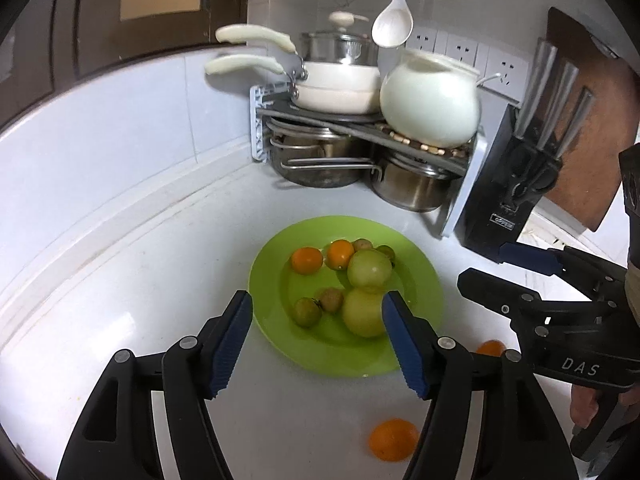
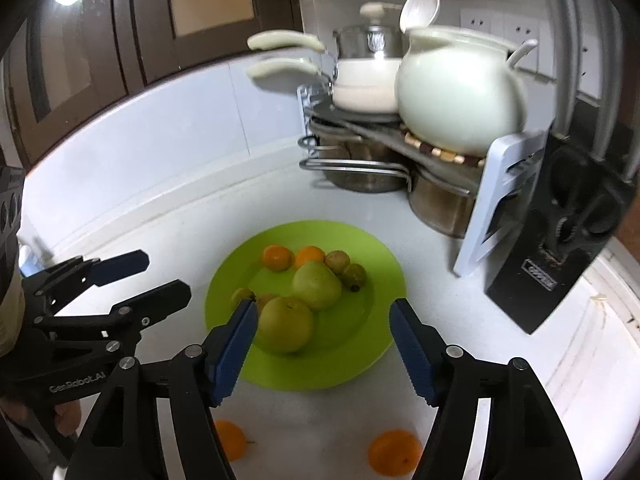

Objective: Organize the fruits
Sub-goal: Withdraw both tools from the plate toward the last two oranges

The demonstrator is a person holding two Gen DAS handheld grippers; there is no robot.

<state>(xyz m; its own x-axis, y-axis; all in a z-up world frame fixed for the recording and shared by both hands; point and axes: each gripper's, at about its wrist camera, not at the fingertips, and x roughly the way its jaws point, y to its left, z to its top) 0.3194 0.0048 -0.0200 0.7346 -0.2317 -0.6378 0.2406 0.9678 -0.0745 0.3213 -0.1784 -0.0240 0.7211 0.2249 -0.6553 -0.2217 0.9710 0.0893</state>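
Observation:
A green plate (image 1: 424, 292) (image 2: 380, 280) on the white counter holds two green apples (image 1: 369, 269) (image 2: 286, 324), two small oranges (image 1: 307, 260) (image 2: 277, 257) and several small greenish-brown fruits (image 1: 307, 312). Two more oranges lie on the counter in front of the plate (image 1: 392, 439) (image 1: 490, 348) (image 2: 394, 452) (image 2: 230, 442). My left gripper (image 1: 316, 344) is open and empty just above the plate's near edge. My right gripper (image 2: 322, 348) is open and empty over the plate's near rim; it also shows at the right of the left wrist view (image 1: 496, 272).
A corner rack (image 1: 360, 128) with white pans, a white pot (image 1: 430, 100) and steel pots stands behind the plate. A black knife block (image 1: 508, 184) stands to the right. A white ladle (image 1: 394, 20) hangs above. The tiled wall curves round the left.

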